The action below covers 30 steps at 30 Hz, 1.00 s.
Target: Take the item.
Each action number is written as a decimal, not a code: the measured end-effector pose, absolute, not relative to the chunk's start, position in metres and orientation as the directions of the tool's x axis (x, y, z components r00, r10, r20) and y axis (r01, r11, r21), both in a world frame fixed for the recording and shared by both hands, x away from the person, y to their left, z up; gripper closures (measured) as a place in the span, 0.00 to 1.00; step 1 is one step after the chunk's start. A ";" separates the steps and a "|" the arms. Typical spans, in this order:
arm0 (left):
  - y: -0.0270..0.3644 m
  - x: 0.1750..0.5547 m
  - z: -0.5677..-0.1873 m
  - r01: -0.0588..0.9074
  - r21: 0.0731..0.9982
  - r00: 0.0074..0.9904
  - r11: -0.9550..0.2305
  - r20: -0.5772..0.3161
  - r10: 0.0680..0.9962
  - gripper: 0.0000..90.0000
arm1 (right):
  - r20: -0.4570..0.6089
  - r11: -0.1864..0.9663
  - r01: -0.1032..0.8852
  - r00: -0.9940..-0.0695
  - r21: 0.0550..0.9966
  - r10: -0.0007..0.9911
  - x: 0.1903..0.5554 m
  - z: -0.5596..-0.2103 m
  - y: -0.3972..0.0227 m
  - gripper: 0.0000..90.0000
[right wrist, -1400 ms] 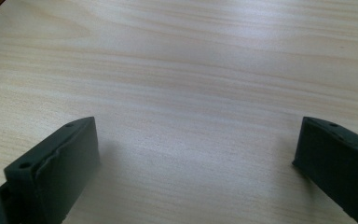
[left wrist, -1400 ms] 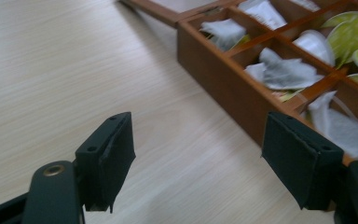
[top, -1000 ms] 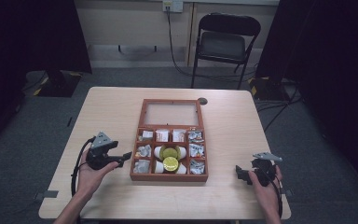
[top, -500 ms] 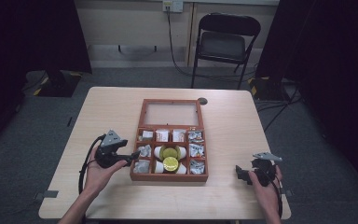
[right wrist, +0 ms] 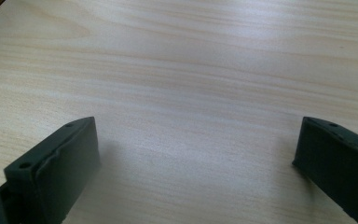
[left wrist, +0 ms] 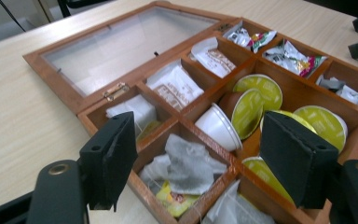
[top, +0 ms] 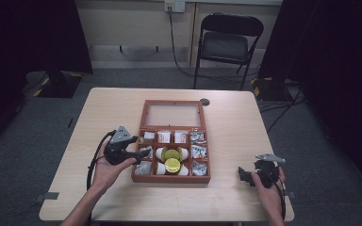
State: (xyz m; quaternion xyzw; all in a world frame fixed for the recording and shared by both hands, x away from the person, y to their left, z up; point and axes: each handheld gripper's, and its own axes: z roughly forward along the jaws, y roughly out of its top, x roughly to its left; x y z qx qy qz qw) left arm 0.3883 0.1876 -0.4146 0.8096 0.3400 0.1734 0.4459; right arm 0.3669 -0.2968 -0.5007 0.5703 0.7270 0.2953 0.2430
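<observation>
An open wooden box [top: 172,180] lies mid-table, its glass lid [top: 173,114] folded flat behind it. The compartments hold green-topped pods [top: 172,165], white sachets and foil packets. My left gripper [top: 141,153] is at the box's left side, open, with its jaws reaching over the left compartments. In the left gripper view the jaws of my left gripper [left wrist: 200,140] stand wide apart above crumpled tea bags [left wrist: 186,163], a white pod and the green-topped pods [left wrist: 258,91], holding nothing. My right gripper [top: 243,175] rests near the table's front right corner. It is open over bare wood [right wrist: 196,140].
The light wooden table [top: 245,136] has free room on both sides of the box. A small dark round disc [top: 204,101] sits by the lid's far right corner. A black folding chair [top: 231,42] stands behind the table. A cable trails from each gripper.
My left gripper has moved right, from the bare table to the box's left edge, and its jaws now reach over the box. The right gripper has stayed put.
</observation>
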 end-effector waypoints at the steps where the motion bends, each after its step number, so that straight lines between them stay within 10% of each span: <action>1: 0.186 0.389 -0.414 0.400 0.839 0.711 -0.370 -0.028 0.703 0.30 | -0.017 0.175 0.686 -0.231 0.707 0.973 0.367 -0.501 -0.297 0.00; 30: 0.128 0.400 -0.409 0.355 0.809 0.807 -0.468 -0.011 0.591 0.32 | -0.016 0.175 0.686 -0.231 0.706 0.973 0.367 -0.501 -0.297 0.00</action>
